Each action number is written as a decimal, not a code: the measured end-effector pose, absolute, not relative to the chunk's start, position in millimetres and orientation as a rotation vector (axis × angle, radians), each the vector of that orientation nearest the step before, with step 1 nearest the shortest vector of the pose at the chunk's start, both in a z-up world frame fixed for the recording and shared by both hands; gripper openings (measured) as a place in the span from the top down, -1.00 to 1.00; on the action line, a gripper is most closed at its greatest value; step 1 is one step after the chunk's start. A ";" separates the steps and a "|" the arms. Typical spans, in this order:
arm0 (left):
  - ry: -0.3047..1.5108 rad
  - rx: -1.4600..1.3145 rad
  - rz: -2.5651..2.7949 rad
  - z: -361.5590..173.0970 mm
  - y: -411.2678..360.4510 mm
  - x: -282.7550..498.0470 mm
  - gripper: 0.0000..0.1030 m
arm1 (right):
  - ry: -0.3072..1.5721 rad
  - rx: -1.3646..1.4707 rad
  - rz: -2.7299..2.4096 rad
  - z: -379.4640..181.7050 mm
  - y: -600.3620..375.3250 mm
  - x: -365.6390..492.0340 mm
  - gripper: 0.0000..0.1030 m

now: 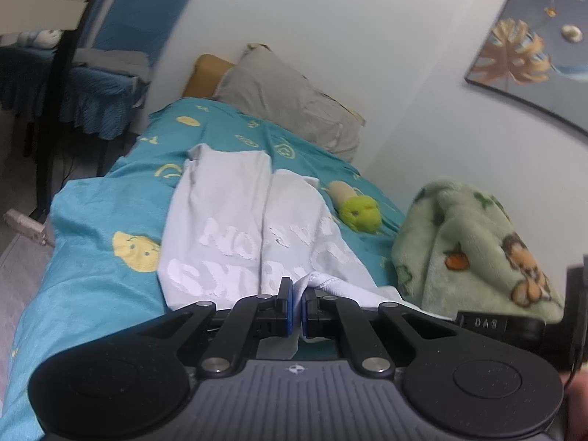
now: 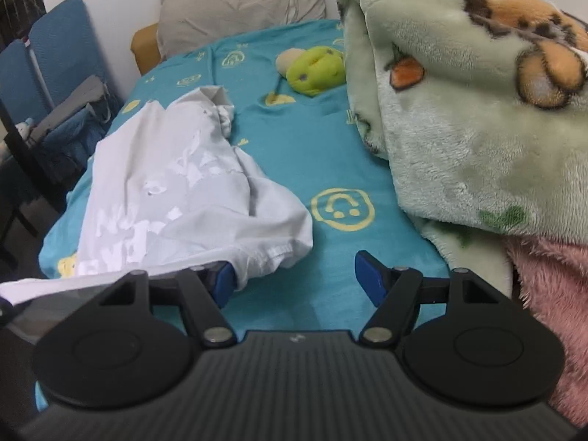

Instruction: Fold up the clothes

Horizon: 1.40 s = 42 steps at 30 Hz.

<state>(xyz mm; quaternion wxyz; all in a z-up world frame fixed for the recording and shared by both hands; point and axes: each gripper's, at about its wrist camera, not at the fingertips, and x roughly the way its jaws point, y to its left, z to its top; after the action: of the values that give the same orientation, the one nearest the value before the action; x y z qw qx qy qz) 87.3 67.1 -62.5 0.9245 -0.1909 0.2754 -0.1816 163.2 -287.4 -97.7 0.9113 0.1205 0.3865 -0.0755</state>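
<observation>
Pinching the near hem of the white T-shirt (image 1: 235, 220), the left tool (image 1: 297, 307) is pressed together on the cloth. The garment lies on the bed (image 2: 330, 147), its long axis running away toward the pillow (image 2: 239, 3). The right tool (image 2: 294, 275) is spread and holds nothing; the free hem corner lies just to its left, beside the left pad (image 2: 224, 281). Judgement: right tool is nearer that corner.
</observation>
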 end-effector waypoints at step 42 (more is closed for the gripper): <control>0.806 -0.206 -0.112 -104.5 46.9 107.2 -0.24 | 0.464 0.300 -0.015 -75.0 -251.8 159.3 0.91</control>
<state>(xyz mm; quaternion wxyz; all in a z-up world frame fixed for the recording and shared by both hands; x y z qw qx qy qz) 107.2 46.9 -104.5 0.9133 -0.1000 0.3911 -0.0545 159.3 -251.8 -75.0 0.9621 0.1481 0.2289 -0.0075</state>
